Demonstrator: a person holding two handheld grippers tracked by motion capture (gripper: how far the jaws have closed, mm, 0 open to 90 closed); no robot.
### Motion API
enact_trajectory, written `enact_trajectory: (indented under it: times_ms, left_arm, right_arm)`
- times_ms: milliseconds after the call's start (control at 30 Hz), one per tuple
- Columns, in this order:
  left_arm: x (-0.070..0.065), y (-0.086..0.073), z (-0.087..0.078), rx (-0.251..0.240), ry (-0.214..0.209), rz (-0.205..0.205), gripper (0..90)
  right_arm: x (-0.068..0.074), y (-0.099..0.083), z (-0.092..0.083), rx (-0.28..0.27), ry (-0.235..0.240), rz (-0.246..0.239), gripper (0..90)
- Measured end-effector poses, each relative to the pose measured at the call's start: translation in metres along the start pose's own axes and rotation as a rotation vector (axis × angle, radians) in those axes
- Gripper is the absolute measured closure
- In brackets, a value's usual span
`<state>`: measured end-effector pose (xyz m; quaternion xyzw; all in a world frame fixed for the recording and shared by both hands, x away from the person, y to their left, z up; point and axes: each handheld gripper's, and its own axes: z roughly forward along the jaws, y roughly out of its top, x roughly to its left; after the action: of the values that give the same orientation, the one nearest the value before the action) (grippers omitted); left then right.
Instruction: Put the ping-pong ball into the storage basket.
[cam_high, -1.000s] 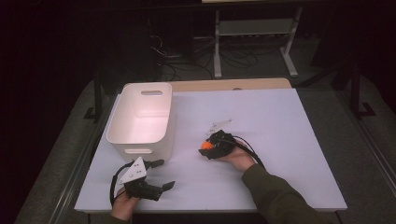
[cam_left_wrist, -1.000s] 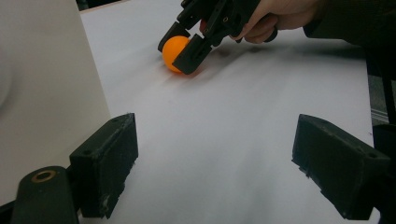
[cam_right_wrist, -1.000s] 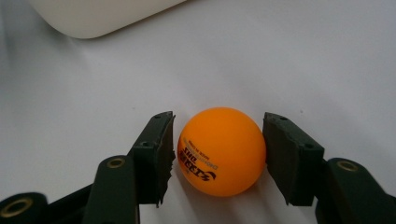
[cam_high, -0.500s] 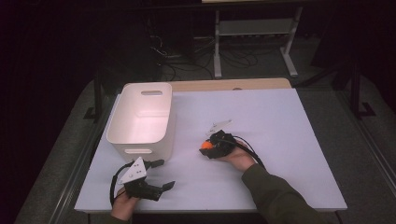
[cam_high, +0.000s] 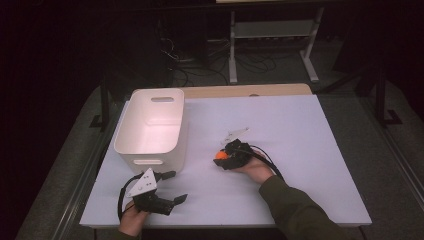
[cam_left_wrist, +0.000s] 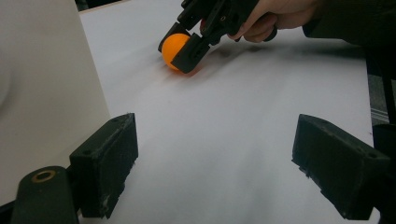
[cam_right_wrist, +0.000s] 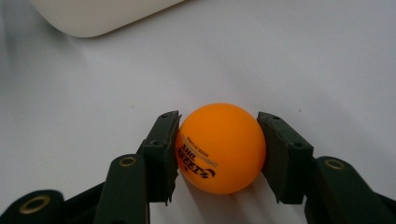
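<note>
An orange table-tennis ball (cam_right_wrist: 220, 147) is grasped on the white table (cam_high: 300, 130) by the right gripper (cam_high: 223, 159); the left gripper (cam_high: 172, 187), near the white bin (cam_high: 150, 150), is held released.

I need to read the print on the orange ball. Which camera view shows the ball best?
The right gripper view: the orange ball is large, sharp, its black lettering visible, clamped by the right gripper. The left gripper view shows it smaller, partly covered by a jaw; the high view shows a tiny orange spot.

Ball's (cam_right_wrist: 219, 147) black print partly hidden
</note>
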<state>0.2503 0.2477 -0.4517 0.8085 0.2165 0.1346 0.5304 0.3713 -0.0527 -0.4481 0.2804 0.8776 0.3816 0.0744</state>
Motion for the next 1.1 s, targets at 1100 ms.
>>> enact_trajectory:
  times_ms: [1100]
  left_arm:
    - [0.0, 0.0, 0.0, 0.002, -0.003, -0.002, 14.2]
  right_arm:
    - [0.025, 0.008, 0.001, -0.005, 0.062, -0.052, 49.5]
